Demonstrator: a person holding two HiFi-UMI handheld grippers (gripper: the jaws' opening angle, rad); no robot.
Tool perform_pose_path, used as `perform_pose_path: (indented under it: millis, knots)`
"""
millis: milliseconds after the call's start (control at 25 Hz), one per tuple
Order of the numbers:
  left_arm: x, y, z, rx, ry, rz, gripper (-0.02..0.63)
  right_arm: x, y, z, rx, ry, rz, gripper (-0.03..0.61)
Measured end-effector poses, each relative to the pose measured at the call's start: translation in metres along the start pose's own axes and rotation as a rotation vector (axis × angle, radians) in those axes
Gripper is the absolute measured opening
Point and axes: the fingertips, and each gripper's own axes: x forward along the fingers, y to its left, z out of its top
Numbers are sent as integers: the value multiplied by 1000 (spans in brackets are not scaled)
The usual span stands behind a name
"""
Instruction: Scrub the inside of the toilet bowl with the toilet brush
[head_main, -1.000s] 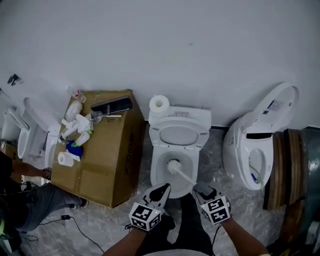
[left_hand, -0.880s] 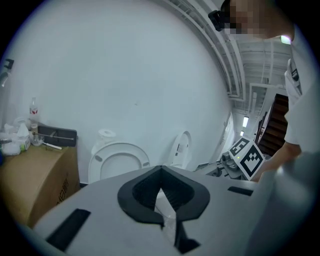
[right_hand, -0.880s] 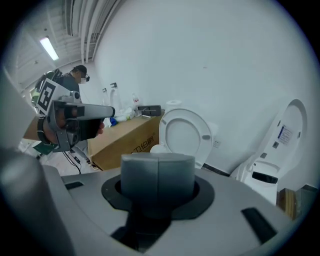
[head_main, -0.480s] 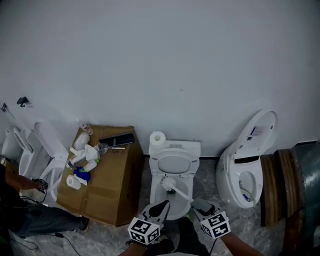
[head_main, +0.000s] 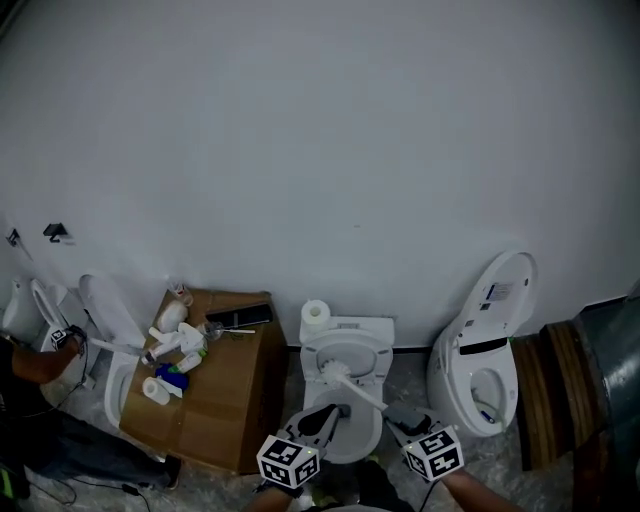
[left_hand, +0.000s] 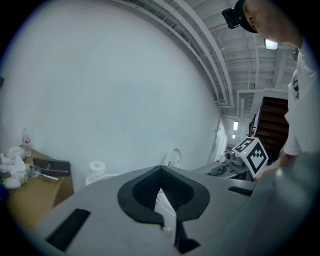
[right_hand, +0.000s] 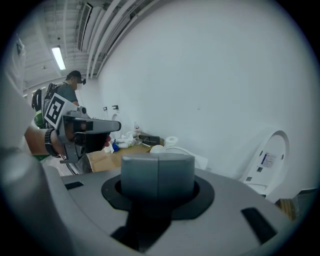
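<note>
Brush handle (head_main: 366, 396) in closed right claw (head_main: 399, 410) — contact hidden; left claw (head_main: 329, 414) closed, empty.

No writing could be read anywhere. The label (head_main: 492, 293) on the raised lid (head_main: 512, 272) of the toilet at lower right was too small to make out; the marker cubes (head_main: 289, 461) bore only black-and-white square patterns.

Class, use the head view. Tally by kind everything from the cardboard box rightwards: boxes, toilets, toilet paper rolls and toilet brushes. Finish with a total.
cardboard box: 1
toilets: 2
toilet paper rolls: 2
toilet brush: 1
Total: 6
</note>
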Motion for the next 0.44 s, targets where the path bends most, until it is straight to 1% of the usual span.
perform_pose_path:
  millis: [160,440]
  knots:
    - [-3,-1,14,10,-25,7,8,-7,0,15,-6,-27,3,155]
    - [-6,1,15,13,-27,2,8,-5,4,25,-18,-45,1,155]
